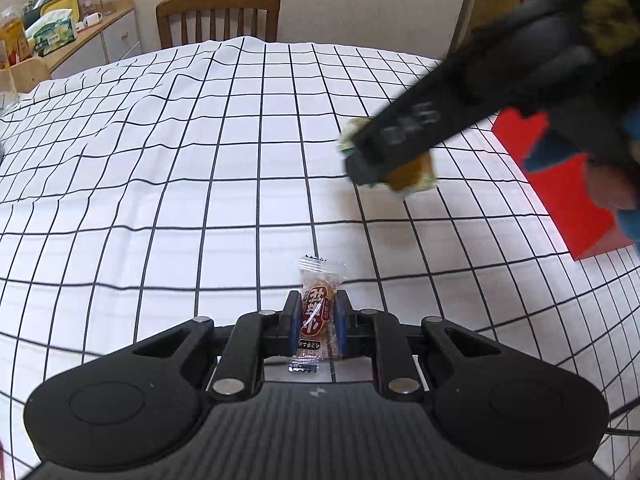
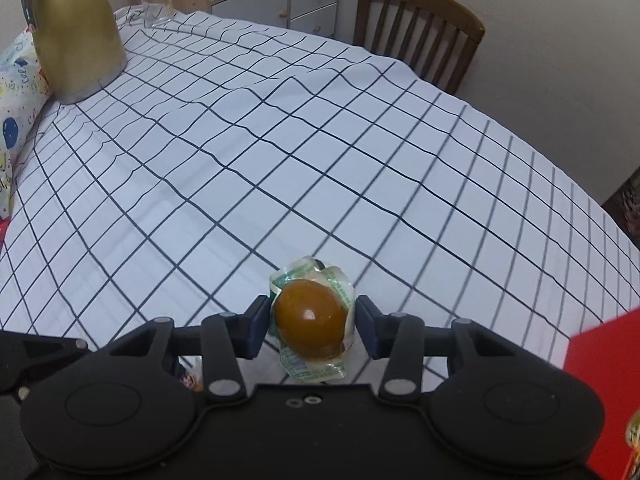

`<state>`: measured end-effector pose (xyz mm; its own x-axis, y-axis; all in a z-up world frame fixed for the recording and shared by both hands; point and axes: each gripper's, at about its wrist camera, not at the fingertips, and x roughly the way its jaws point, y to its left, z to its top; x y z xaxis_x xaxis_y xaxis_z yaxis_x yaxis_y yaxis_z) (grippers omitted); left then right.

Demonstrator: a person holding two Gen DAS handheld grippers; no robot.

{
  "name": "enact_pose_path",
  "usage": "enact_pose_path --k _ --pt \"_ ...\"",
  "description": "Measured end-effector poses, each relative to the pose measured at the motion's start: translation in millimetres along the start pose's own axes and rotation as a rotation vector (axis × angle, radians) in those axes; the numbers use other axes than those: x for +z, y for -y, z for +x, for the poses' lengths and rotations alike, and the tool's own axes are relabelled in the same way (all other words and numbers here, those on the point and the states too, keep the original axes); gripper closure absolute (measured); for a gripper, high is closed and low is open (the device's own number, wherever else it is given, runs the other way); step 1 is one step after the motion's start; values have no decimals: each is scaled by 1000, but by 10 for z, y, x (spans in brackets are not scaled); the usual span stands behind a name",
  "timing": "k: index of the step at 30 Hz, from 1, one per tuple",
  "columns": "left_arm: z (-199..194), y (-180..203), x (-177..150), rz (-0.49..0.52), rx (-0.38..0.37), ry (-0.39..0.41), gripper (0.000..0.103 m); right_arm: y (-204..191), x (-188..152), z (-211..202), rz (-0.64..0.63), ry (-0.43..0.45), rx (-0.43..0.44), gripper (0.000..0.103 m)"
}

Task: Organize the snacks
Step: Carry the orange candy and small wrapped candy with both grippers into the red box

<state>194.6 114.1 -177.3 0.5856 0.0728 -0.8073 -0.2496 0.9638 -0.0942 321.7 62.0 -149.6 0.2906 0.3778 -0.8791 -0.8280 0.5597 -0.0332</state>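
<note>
My left gripper (image 1: 315, 320) is shut on a small wrapped candy (image 1: 316, 312) with a brown and red label, held low over the checked tablecloth (image 1: 200, 160). My right gripper (image 2: 311, 326) is shut on a brown egg in a clear green-printed wrapper (image 2: 310, 320), held above the cloth. In the left wrist view the right gripper (image 1: 360, 160) shows blurred at the upper right with the wrapped egg (image 1: 412, 174) in its fingers, just left of a red box (image 1: 560, 184).
A wooden chair (image 1: 218, 16) stands at the table's far side, also in the right wrist view (image 2: 420, 28). A gold kettle (image 2: 72, 28) and a patterned bag (image 2: 16, 92) sit at the left. The red box's corner (image 2: 600, 380) shows at the lower right. A cluttered sideboard (image 1: 60, 36) stands behind.
</note>
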Motion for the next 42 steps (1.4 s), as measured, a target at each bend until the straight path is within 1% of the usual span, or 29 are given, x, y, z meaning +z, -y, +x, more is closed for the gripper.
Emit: enact_pose_path --k 9,16,23,34,42 --pt "-247 89 -40 -20 -10 -4 87 135 -353 -475 89 24 -16 59" --pt "-508 303 15 11 -23 12 87 224 -618 -914 147 62 -50 59" --pt "-763 552 126 48 -60 43 87 335 -856 -1329 211 106 -66 59" --pt "-1056 1126 301 135 -114 94 87 595 -1230 -1922 281 189 -106 59" --pt "-1191 1655 488 194 -128 143 87 939 -1512 -2252 319 236 -148 59"
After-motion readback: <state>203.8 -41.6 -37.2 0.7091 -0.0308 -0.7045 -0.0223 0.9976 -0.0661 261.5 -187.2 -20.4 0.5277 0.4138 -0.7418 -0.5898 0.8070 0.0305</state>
